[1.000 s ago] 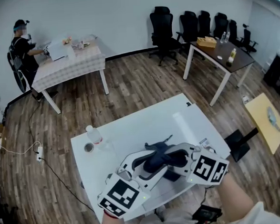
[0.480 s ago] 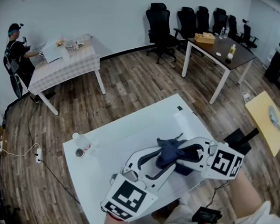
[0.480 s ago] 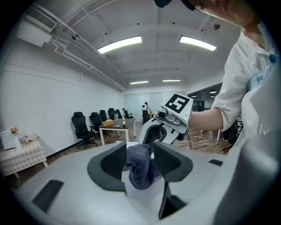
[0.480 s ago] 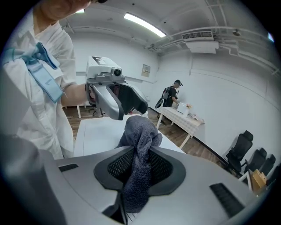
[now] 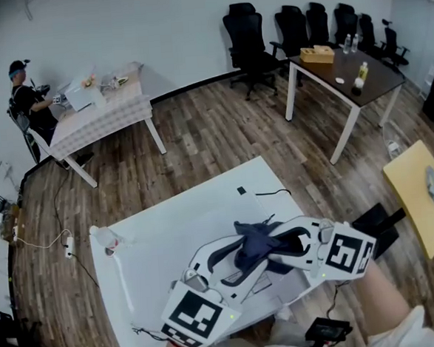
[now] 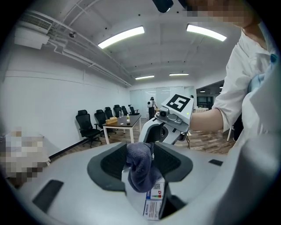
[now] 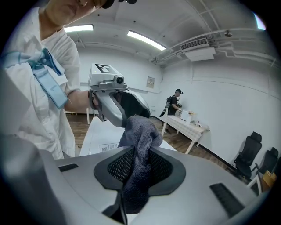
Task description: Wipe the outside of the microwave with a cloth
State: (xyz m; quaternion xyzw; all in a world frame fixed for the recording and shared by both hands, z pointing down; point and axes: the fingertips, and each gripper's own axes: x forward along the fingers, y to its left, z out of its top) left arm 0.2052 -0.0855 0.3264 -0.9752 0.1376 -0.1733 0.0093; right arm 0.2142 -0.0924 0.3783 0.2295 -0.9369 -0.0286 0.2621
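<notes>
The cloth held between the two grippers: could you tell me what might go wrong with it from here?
1. The left gripper and right gripper are both shut on the same cloth. If they pull apart, it could slip from one pair of jaws.
2. The cloth is bunched, so little flat fabric may be available for wiping.
3. Its hanging end might snag the cable on the white table.

Bright, even light from ceiling strips [image 6: 120, 37]; strong fisheye warp, dark vignetted corners.
</notes>
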